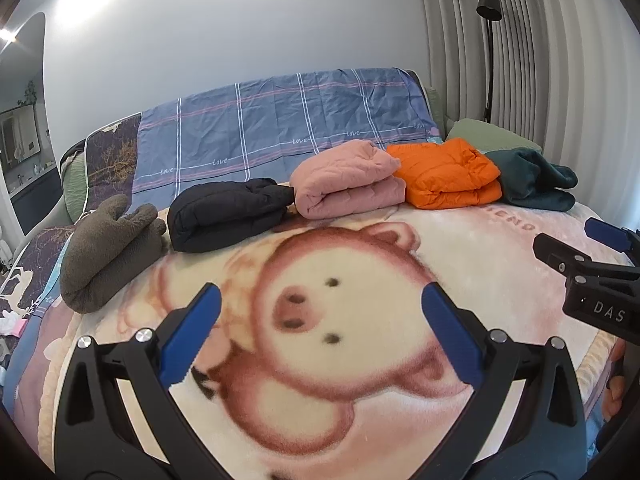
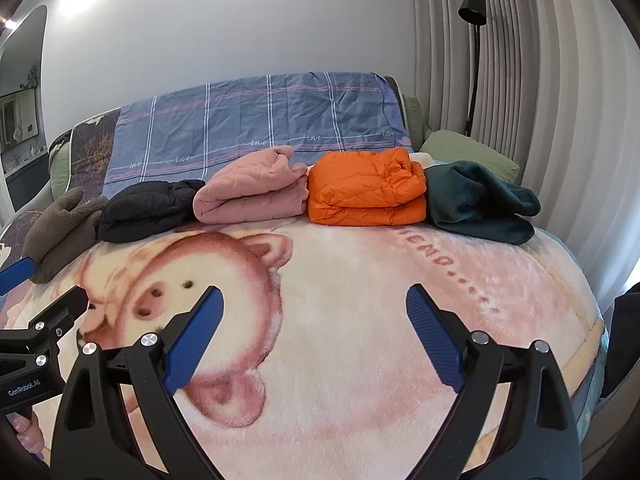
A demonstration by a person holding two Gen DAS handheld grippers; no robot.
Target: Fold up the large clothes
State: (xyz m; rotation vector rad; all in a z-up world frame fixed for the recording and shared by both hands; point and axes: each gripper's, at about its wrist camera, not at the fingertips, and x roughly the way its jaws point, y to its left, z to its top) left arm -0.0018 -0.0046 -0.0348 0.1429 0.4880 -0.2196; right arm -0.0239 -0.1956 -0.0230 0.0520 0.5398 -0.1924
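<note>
Several folded garments lie in a row across the far side of the bed: a brown fleece (image 1: 106,250) (image 2: 60,228), a black padded jacket (image 1: 226,214) (image 2: 150,208), a pink quilted one (image 1: 346,182) (image 2: 252,188), an orange down jacket (image 1: 448,174) (image 2: 366,190) and a teal fleece (image 1: 536,180) (image 2: 480,200). My left gripper (image 1: 320,298) hovers open over the pig-print blanket (image 1: 360,360), holding nothing. My right gripper (image 2: 314,300) is open too, above the blanket (image 2: 360,320) and short of the row. Each gripper shows at the edge of the other's view.
A blue checked sheet (image 1: 280,128) covers the headboard behind the row. A green pillow (image 2: 468,152) lies at the back right. A black floor lamp (image 2: 472,12) stands by grey curtains (image 2: 540,100). A mirror (image 1: 20,120) hangs on the left wall.
</note>
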